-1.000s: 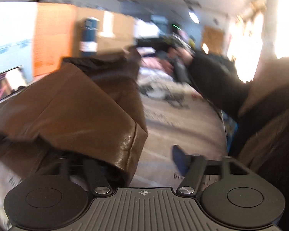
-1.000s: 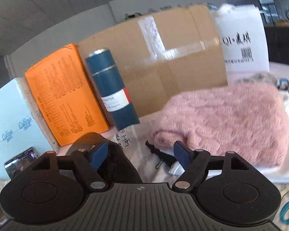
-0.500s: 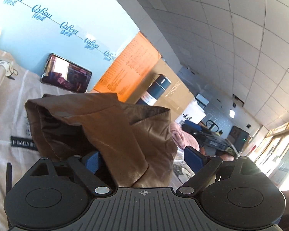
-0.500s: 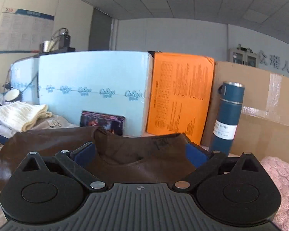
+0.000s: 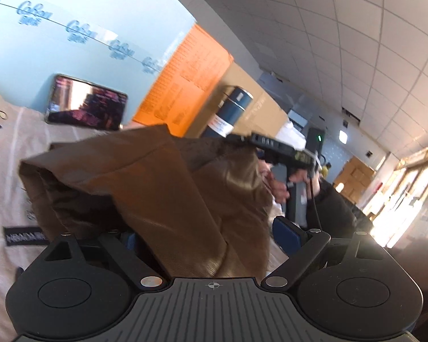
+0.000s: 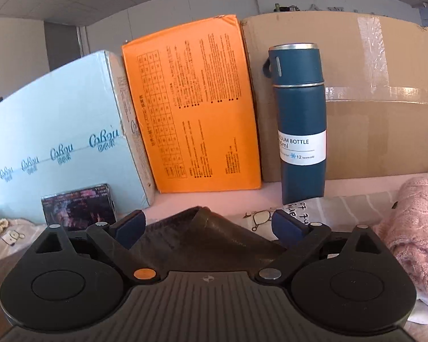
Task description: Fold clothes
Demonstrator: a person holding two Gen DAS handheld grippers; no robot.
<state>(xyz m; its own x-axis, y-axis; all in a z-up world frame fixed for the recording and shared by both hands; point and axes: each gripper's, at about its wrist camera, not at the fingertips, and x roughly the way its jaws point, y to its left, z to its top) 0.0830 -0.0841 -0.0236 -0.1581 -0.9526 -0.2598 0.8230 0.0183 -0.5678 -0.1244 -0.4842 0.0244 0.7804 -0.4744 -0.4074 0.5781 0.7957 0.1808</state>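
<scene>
Between the left gripper's fingers, a brown leather-like garment rose in a bunched fold, draped over the gap and hiding the left fingertip; only the right blue pad showed bare. The fingers stood wide apart, so the cloth seemed to lie loosely across them, though whether the hidden pad touched it could not be told. From there the garment ran away toward the right gripper, whose fingers were also spread wide, with a dark edge of the same garment lying between them, unpinched. Both grippers were about equally near the cloth, which rested on a printed sheet over the worktop, in front of a blue bottle.
</scene>
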